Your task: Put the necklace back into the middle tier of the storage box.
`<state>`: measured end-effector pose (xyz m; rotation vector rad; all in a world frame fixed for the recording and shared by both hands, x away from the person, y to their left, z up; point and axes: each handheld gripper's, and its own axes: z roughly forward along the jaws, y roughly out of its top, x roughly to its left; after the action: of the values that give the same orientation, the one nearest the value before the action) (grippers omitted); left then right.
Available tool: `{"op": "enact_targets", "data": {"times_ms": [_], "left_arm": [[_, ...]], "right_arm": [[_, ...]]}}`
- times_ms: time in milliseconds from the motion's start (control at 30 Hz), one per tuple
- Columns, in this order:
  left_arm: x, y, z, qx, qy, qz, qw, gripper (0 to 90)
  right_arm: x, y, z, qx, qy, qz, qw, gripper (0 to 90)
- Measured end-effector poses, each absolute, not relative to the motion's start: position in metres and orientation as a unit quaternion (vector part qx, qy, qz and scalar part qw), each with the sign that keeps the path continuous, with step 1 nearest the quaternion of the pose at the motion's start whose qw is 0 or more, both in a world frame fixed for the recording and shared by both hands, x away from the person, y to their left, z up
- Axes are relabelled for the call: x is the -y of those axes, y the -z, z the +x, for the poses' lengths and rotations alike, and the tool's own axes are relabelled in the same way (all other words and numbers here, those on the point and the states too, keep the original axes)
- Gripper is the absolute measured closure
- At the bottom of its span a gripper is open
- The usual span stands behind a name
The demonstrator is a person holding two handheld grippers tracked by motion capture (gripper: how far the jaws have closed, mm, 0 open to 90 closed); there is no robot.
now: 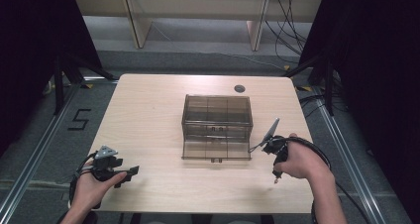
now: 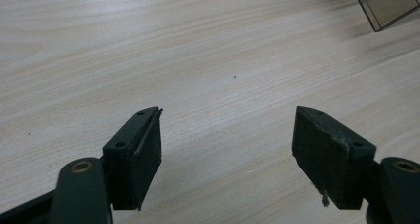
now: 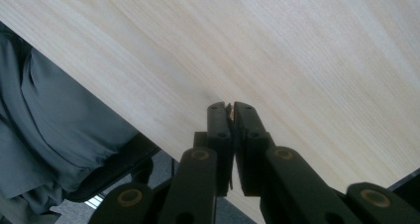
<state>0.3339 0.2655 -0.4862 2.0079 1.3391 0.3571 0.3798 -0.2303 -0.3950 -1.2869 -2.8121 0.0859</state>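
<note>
A pale, rounded-corner wooden desk (image 1: 148,135) with fine straight grain carries a smoky brown, see-through plastic organiser box (image 1: 217,116) near its middle. The box is rectangular, split by thin walls into small compartments, and its hinged lid (image 1: 216,148) lies folded open flat on the desk towards the person, small dark catches showing along its edges. A small round dark disc (image 1: 239,88) lies on the desk beyond the box, near the far edge. At the near left corner the person's left hand (image 1: 91,188) holds the left gripper (image 1: 130,173), matt black with a grey three-cornered plate on top; in the left gripper view its two blocky jaws stand wide apart over bare wood with nothing between them, their inner pads (image 2: 148,154) rough and slightly frayed, and a corner of the box shows at the top right. At the right, just beside the lid's near right corner, the right hand (image 1: 299,160) holds the right gripper (image 1: 276,177) pointing down towards the desk. In the right gripper view its jaws are pressed together, a tiny sliver of something tan showing at the tips, too small to identify; grey cloth shows past the desk edge.
</note>
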Motion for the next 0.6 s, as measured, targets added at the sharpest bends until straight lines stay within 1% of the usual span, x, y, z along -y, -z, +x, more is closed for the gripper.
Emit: {"op": "enact_targets", "data": {"times_ms": [500,600], "left_arm": [[-0.265,0.486,0.334,-0.513,-0.135,0.775,0.343,27.3],[-0.263,0.488,0.334,-0.519,-0.136,0.767,0.353,27.3]], "right_arm": [[0.211,0.392,0.389,0.918,-0.034,-0.393,0.02,86.8],[0.208,0.392,0.39,0.918,-0.037,-0.395,0.02,86.9]]}}
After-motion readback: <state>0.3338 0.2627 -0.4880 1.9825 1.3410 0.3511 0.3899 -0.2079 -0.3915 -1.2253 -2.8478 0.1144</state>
